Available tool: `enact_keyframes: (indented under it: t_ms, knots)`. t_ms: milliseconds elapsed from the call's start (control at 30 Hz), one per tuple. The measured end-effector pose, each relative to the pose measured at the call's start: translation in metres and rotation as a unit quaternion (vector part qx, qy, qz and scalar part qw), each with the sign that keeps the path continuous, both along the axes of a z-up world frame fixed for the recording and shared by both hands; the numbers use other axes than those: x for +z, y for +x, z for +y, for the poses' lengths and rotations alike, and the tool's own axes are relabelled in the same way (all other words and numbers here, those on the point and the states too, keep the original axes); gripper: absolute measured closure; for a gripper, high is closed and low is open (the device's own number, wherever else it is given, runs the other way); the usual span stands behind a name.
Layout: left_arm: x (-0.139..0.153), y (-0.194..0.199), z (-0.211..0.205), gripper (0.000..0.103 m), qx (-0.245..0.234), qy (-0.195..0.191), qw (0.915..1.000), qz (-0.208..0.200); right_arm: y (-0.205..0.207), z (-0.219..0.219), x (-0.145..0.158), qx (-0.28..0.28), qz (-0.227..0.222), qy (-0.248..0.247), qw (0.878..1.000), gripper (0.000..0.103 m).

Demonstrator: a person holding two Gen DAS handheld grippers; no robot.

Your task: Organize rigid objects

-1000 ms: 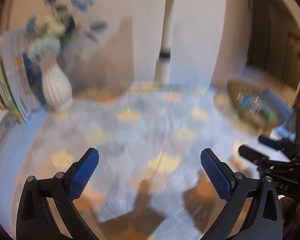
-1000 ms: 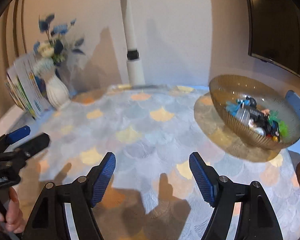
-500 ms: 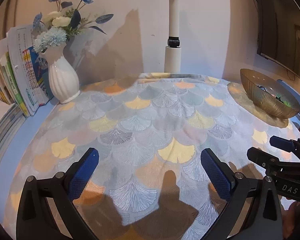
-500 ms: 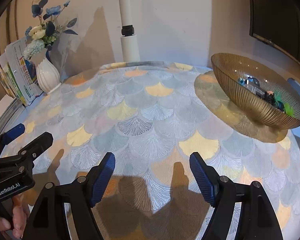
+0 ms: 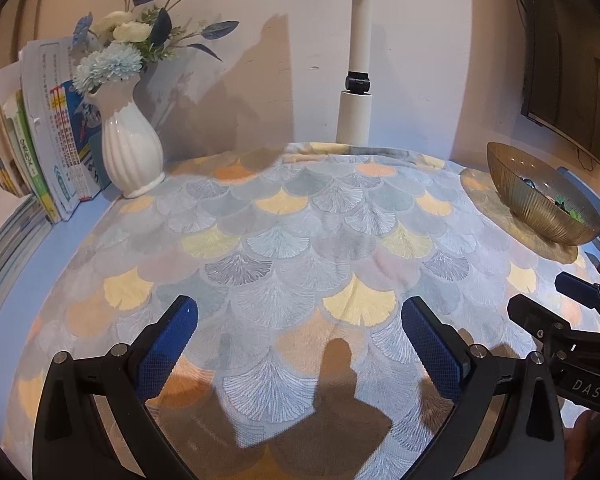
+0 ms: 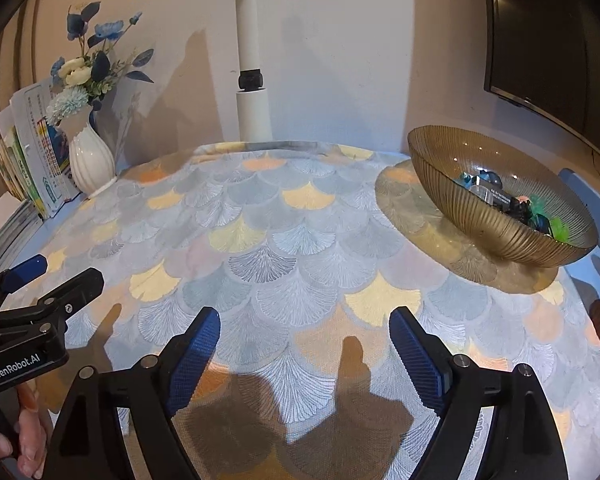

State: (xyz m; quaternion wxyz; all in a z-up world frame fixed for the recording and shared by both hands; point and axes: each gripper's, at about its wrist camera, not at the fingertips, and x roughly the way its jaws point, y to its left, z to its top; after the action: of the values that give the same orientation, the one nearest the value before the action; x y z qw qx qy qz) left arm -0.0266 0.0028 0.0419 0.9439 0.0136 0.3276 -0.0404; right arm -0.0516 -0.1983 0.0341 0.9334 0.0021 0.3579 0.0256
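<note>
The small rigid objects (image 6: 504,200) — dark, blue and green pieces, too small to name — lie together inside the amber bowl (image 6: 480,224), which stands on a round mat at the far right of the bench (image 6: 284,248). The patterned cloth in front of the bowl carries nothing else. This fits two stages: all pieces are already collected in the bowl, or they wait there to be taken out and sorted. In both cases a good approach is slow and from above the rim, because the bowl wall is steep and the pieces are crowded.

The right gripper (image 6: 304,348) hovers low over the cloth, its fingers spread wide and holding nothing; the bowl is ahead and to the right of it, well apart. The left gripper (image 5: 296,336) is also spread and empty — farther from the bowl, on its left side.
</note>
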Motion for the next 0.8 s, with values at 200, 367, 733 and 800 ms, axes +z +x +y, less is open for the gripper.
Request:
enact_keyframes:
  t_ms: [200, 367, 733, 800]
  knots:
    - [-0.0003, 0.0004, 0.0004, 0.001, -0.001, 0.001, 1.0000, 0.000, -0.0021, 0.0016, 0.0014, 0.000, -0.005, -0.004, 1.000, 0.017]
    - [-0.0005, 0.0001, 0.0004, 0.001, -0.002, 0.000, 1.0000, 0.001, -0.0012, 0.0014, 0.0011, 0.002, -0.005, -0.006, 1.000, 0.017]
    - [-0.0006, 0.0008, 0.0004, 0.001, -0.004, 0.001, 1.0000, 0.003, -0.0011, 0.0020, 0.0011, 0.002, -0.003, -0.006, 1.000, 0.015]
    - [-0.0006, 0.0010, 0.0006, 0.001, -0.005, 0.000, 1.0000, 0.003, -0.0013, 0.0020, 0.0012, 0.003, -0.003, -0.005, 1.000, 0.015]
